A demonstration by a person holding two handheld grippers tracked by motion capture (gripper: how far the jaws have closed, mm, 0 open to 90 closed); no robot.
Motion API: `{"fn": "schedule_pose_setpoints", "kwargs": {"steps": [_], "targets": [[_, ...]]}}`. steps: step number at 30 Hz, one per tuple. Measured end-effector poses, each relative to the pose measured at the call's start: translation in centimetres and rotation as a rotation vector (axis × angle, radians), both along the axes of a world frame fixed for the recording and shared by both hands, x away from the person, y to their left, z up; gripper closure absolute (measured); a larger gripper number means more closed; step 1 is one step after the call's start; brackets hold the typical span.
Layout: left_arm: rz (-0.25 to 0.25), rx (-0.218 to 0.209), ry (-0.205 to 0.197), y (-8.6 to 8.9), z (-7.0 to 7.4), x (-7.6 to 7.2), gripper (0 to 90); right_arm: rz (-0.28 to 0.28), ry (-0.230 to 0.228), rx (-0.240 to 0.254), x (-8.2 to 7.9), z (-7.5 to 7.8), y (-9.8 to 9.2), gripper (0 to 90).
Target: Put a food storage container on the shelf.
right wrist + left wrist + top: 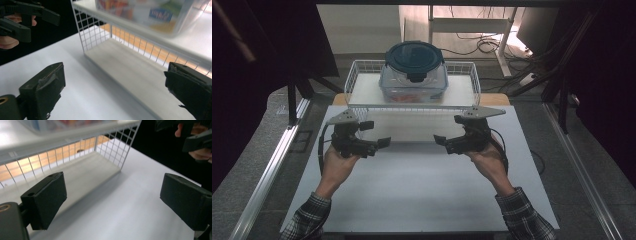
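Here left tool [378, 138] and right tool [446, 139] level, gaping, facing inward.

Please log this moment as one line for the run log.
left gripper: open, empty | right gripper: open, empty | container: lidded, on wire shelf | grippers: in front of shelf

White wire rack [362, 70], clear plastic container [413, 82]

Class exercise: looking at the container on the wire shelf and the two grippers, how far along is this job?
Looks done: the lidded container sits on top of the wire shelf, lid on. In hand: nothing; the left gripper and right gripper hang open over the white table in front of the shelf, jaws apart with nothing between them. Left: probably only drawing the hands away, though I can't be sure.
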State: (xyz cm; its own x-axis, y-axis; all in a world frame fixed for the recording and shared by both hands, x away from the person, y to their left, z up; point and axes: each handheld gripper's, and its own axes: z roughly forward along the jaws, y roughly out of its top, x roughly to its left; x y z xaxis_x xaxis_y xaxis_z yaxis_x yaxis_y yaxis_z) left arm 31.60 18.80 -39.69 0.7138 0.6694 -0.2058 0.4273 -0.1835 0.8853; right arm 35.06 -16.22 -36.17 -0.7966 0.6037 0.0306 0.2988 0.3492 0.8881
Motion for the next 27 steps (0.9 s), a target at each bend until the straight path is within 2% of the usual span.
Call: {"fn": "schedule_pose_setpoints", "kwargs": {"steps": [9, 16, 22, 24, 27], "targets": [[-0.014, 0.038, 0.025, -0.7, -4.0, -2.3, 3.7, -0.006, 0.052, -0.009, -1.5, -3.6, -1.4, 0.5], [-0.034, 0.028, 0.045, -0.4, -6.9, -4.1, 3.6, -0.031, 0.062, -0.025, -2.9, -6.0, -2.4, 0.0], [-0.046, 0.082, 0.100, -0.5, -9.9, -5.4, 3.5, -0.043, 0.077, -0.044, -4.4, -8.5, -3.0, 0.0], [-0.059, 0.124, 0.137, -0.9, -11.2, -5.8, 3.4, -0.043, 0.083, -0.055, -4.8, -9.4, -3.2, 0.0], [-0.072, 0.200, 0.163, -1.6, -12.6, -6.2, 3.1, -0.043, 0.102, -0.086, -5.6, -11.3, -3.3, 0.0]]}}
